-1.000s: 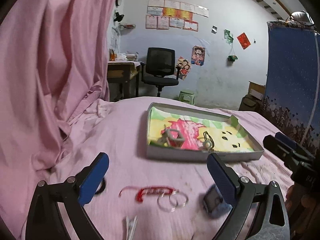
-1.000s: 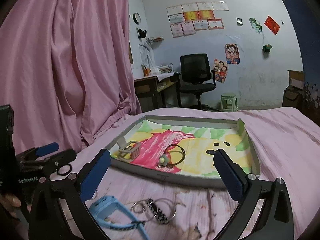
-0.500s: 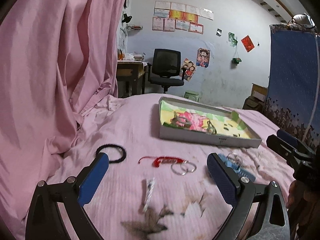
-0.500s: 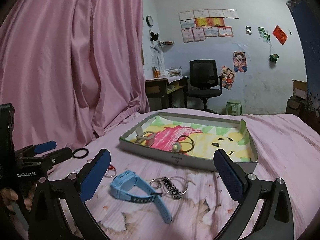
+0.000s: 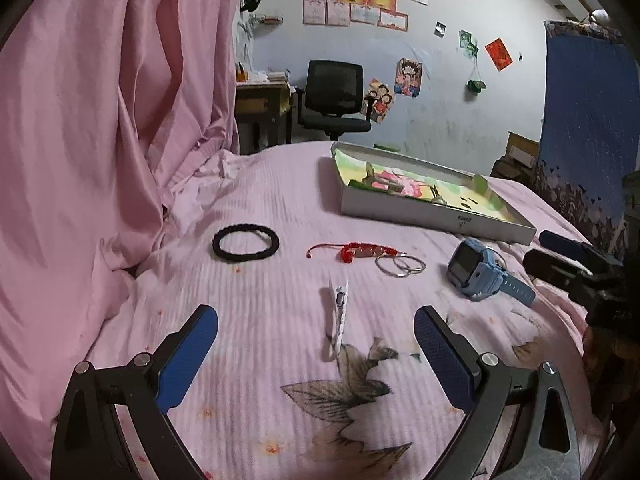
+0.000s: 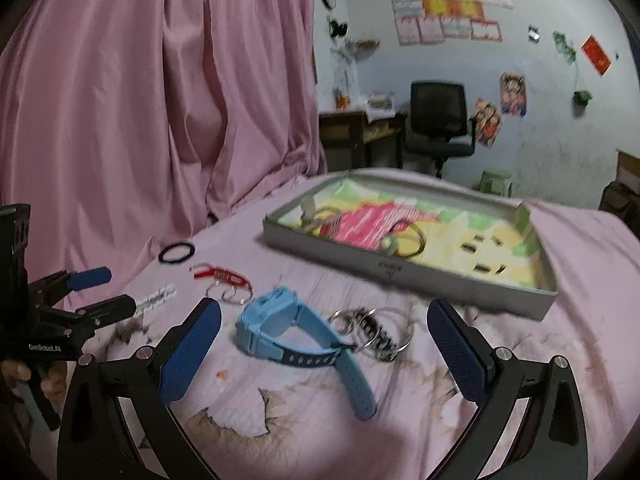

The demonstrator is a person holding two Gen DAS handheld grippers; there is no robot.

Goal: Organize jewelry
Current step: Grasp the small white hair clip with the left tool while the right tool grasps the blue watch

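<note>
A: Entry. Your left gripper (image 5: pixel 316 350) hangs over the pink bedspread (image 5: pixel 280 208), jaws wide apart, nothing between the blue pads. Confirm?

B: Confirmed. Your right gripper (image 6: pixel 324 346) reads the same: jaws spread, empty, held above the cloth.

A: Log the loose pieces. From the left wrist view: black hair tie (image 5: pixel 245 243) lies flat toward the curtain side. Red braided bracelet (image 5: pixel 358 251) sits to its right, apart from it. Two thin silver rings (image 5: pixel 400 266) touch the bracelet's right end.

B: White hair clip (image 5: pixel 337 320) lies between your left fingers' line of sight, nearer than the bracelet, pointing away from you.

A: Blue watch (image 6: pixel 288 330) next. It rests on its side directly between your right fingers, strap running toward you.

B: Just beside it, on its right, a tangle of silver rings with a dark link bracelet (image 6: pixel 374 332). Touching the watch strap or only near it, I cannot tell; the frame is blurred there.

A: Tray (image 6: pixel 416 284): shallow grey box with a colourful cartoon lining, beyond the loose pieces. Inside it, a bangle-like ring (image 6: pixel 406 238) and some pale item at the left end; details too smeared to name.

B: Your left gripper shows at the right view's left edge, a hand (image 6: pixel 16 372) beneath it.
</note>
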